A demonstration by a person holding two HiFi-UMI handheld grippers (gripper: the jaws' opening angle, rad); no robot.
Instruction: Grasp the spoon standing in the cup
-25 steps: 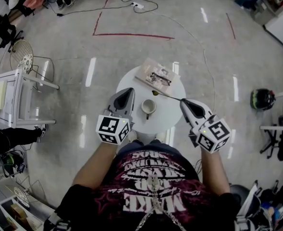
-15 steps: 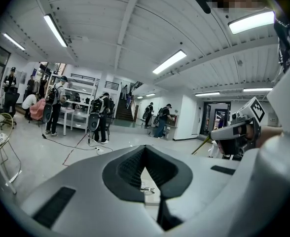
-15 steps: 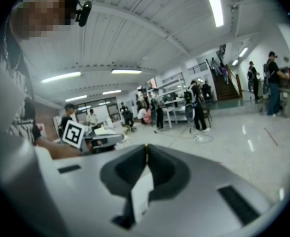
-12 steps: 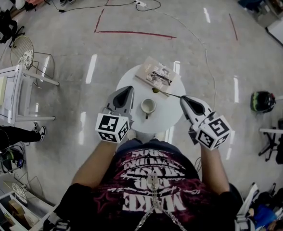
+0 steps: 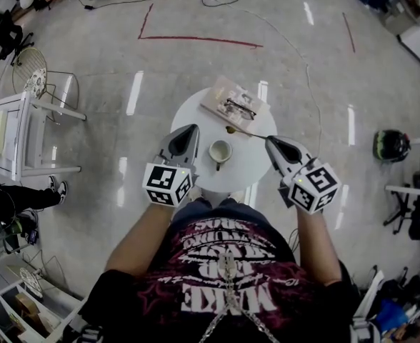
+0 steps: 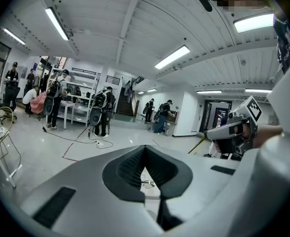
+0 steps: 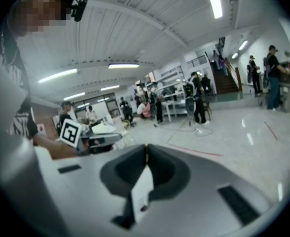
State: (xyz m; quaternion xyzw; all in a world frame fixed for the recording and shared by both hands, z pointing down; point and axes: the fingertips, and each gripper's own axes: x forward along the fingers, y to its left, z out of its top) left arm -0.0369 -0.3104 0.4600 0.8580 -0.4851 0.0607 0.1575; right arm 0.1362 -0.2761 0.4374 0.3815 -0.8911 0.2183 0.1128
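Spoon (image 5: 247,133) is no longer standing in the cup (image 5: 221,152). It is lying roughly level in the air above the round table (image 5: 190,116), bowl end between the cup and the book (image 5: 231,95), handle end running into the right gripper (image 5: 270,143).

Right gripper is pinching narrow on the handle; in its own view a thin yellow sliver (image 7: 146,153) is showing where the jaws meet.

Over the last second spoon, cup and grippers are keeping much the same relation to each other; the only visible change is the whole group sliding slightly up the head view. Judgement: the grasp is already made and is holding steady.

Left gripper (image 5: 193,130) is hanging just left of the cup, jaws together on nothing.

Glasses (image 5: 240,108) are sitting on the book.
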